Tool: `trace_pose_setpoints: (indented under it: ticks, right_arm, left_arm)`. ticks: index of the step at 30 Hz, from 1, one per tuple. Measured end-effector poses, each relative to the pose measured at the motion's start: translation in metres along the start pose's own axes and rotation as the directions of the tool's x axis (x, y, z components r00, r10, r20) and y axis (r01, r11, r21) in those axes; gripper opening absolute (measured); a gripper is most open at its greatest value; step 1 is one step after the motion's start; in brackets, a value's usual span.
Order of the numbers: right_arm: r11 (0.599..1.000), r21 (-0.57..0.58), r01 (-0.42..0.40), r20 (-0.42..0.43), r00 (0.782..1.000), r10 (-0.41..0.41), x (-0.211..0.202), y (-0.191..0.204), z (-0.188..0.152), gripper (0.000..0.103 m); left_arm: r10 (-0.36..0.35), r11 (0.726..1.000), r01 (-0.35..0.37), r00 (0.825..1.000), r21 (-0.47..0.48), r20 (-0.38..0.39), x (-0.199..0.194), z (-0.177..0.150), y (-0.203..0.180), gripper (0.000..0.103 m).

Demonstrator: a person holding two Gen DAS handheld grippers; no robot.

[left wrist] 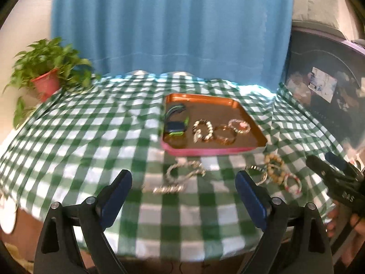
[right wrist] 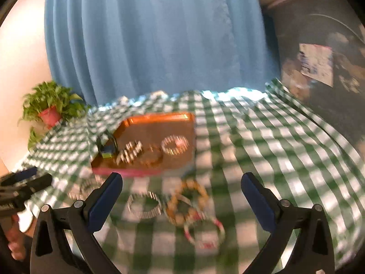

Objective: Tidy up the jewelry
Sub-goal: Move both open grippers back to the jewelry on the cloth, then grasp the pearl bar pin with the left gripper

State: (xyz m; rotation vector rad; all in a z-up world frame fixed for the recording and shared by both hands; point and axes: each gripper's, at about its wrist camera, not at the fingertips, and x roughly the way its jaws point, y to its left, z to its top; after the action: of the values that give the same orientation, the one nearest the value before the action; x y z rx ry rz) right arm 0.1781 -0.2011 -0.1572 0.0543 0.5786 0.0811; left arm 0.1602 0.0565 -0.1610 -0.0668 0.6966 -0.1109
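An orange tray (left wrist: 246,111) with a pink front rim sits on the green checked tablecloth (left wrist: 91,125). In it lie a dark watch (left wrist: 176,122) and three bracelets (left wrist: 224,129). The tray also shows in the right wrist view (right wrist: 157,117). Loose on the cloth in front of the tray lie silver chains (left wrist: 182,173) and a cluster of beaded bracelets (left wrist: 279,174), which also show in the right wrist view (right wrist: 187,203). My left gripper (left wrist: 183,185) is open and empty above the chains. My right gripper (right wrist: 181,187) is open and empty above the bracelets.
A potted plant in a red pot (left wrist: 46,83) stands at the table's far left corner. A blue curtain (left wrist: 171,27) hangs behind the table. A dark bin (left wrist: 328,86) stands at the right. The right gripper shows at the left view's right edge (left wrist: 335,178).
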Motion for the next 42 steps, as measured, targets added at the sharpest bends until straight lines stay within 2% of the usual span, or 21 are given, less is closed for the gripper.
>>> trace_pose_setpoints:
  ticks: [5, 7, 9, 11, 12, 15, 18, 23, 26, 29, 31, 32, 34, 36, 38, 40, 42]
  right_arm:
    - [0.999, 0.010, -0.031, 0.020, 0.999, 0.031, -0.031, 0.012, -0.028, 0.103]
    - [0.999, 0.022, -0.030, 0.012, 0.999, 0.030, -0.036, 0.016, -0.039, 0.103]
    - [0.997, 0.040, -0.066, -0.007, 0.998, 0.066, -0.037, 0.020, -0.049, 0.103]
    - [0.995, 0.028, -0.094, -0.005, 0.996, 0.094, -0.037, 0.026, -0.056, 0.103]
    - [0.996, -0.001, -0.092, -0.003, 0.996, 0.092, -0.035, 0.031, -0.057, 0.103]
    - [0.994, -0.048, -0.094, 0.000, 0.996, 0.094, -0.031, 0.039, -0.058, 0.103]
    - [0.991, -0.070, -0.111, -0.013, 0.994, 0.111, -0.028, 0.040, -0.056, 0.103]
    - [0.988, -0.057, -0.143, -0.021, 0.990, 0.142, -0.020, 0.035, -0.054, 0.102]
    - [0.979, -0.027, -0.201, 0.026, 0.979, 0.202, -0.023, 0.030, -0.049, 0.098]
    - [0.978, -0.052, -0.204, 0.030, 0.978, 0.205, -0.018, 0.029, -0.046, 0.089]
    - [0.976, -0.071, -0.208, -0.002, 0.978, 0.208, -0.008, 0.029, -0.045, 0.069]
    - [0.975, -0.081, -0.206, -0.014, 0.978, 0.206, -0.004, 0.028, -0.044, 0.066]
    - [0.973, -0.095, -0.209, -0.032, 0.978, 0.207, 0.005, 0.028, -0.043, 0.053]
    - [0.972, -0.096, -0.212, -0.046, 0.977, 0.209, 0.015, 0.027, -0.040, 0.046]
    - [0.972, -0.093, -0.215, -0.064, 0.976, 0.210, 0.026, 0.028, -0.038, 0.043]
    - [0.970, -0.078, -0.230, -0.084, 0.971, 0.223, 0.038, 0.029, -0.035, 0.034]
    - [0.971, -0.071, -0.230, -0.097, 0.970, 0.222, 0.048, 0.032, -0.032, 0.029]
  left_arm:
    - [0.003, 1.000, -0.003, 1.000, -0.002, 0.003, -0.011, -0.029, 0.007, 0.092]
    - [0.013, 1.000, -0.012, 1.000, 0.024, -0.018, -0.008, -0.041, 0.009, 0.092]
    - [0.037, 0.999, -0.036, 0.998, 0.035, -0.045, -0.002, -0.049, 0.013, 0.092]
    - [0.028, 0.999, -0.026, 0.997, 0.027, -0.066, 0.003, -0.054, 0.016, 0.092]
    - [0.023, 1.000, -0.022, 0.997, 0.011, -0.078, 0.006, -0.056, 0.018, 0.092]
    - [-0.058, 0.996, 0.051, 0.993, -0.070, -0.107, 0.015, -0.057, 0.027, 0.092]
    - [-0.104, 0.991, 0.095, 0.989, -0.089, -0.103, 0.019, -0.056, 0.029, 0.092]
    - [-0.072, 0.996, 0.066, 0.991, -0.053, -0.113, 0.030, -0.052, 0.022, 0.092]
    - [-0.059, 0.998, 0.056, 0.990, -0.025, -0.125, 0.039, -0.050, 0.017, 0.089]
    - [-0.059, 0.998, 0.058, 0.991, -0.009, -0.122, 0.045, -0.046, 0.016, 0.080]
    - [-0.052, 0.999, 0.053, 0.992, 0.004, -0.114, 0.048, -0.043, 0.015, 0.075]
    - [-0.053, 0.998, 0.054, 0.993, 0.010, -0.109, 0.050, -0.041, 0.015, 0.071]
    - [-0.051, 0.998, 0.053, 0.993, 0.017, -0.105, 0.055, -0.038, 0.017, 0.064]
    - [-0.062, 0.998, 0.063, 0.992, 0.013, -0.110, 0.062, -0.034, 0.020, 0.056]
    - [-0.070, 0.997, 0.071, 0.992, 0.012, -0.108, 0.066, -0.030, 0.021, 0.052]
    - [-0.086, 0.996, 0.088, 0.991, 0.017, -0.105, 0.073, -0.024, 0.023, 0.048]
    - [-0.094, 0.995, 0.097, 0.990, 0.024, -0.109, 0.082, -0.018, 0.025, 0.044]
